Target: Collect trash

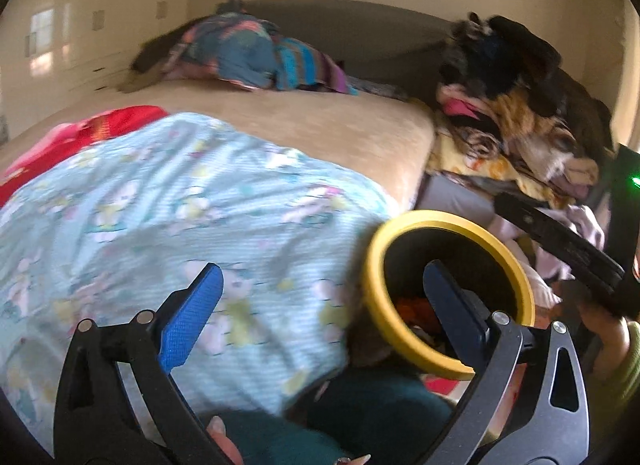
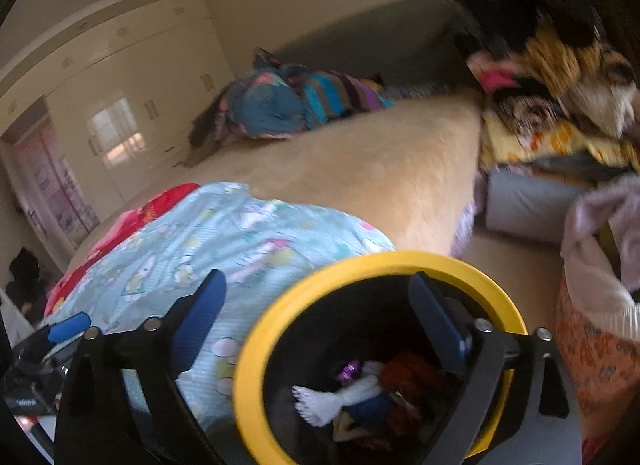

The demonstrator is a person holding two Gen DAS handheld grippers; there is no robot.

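A black trash bin with a yellow rim stands beside the bed; in the left wrist view its rim is at the lower right. Inside lie mixed scraps: white, purple, orange and blue pieces. My right gripper is open and empty, just above the bin's near rim, its right finger over the opening. My left gripper is open and empty, over the light blue patterned blanket, its right finger in front of the bin. The right gripper's black body shows at right in the left wrist view.
The bed has a beige cover, a red cloth and a bundle of colourful bedding at its far end. A heap of clothes lies right of the bed. An orange floral basket stands right of the bin. Cream wardrobes line the far wall.
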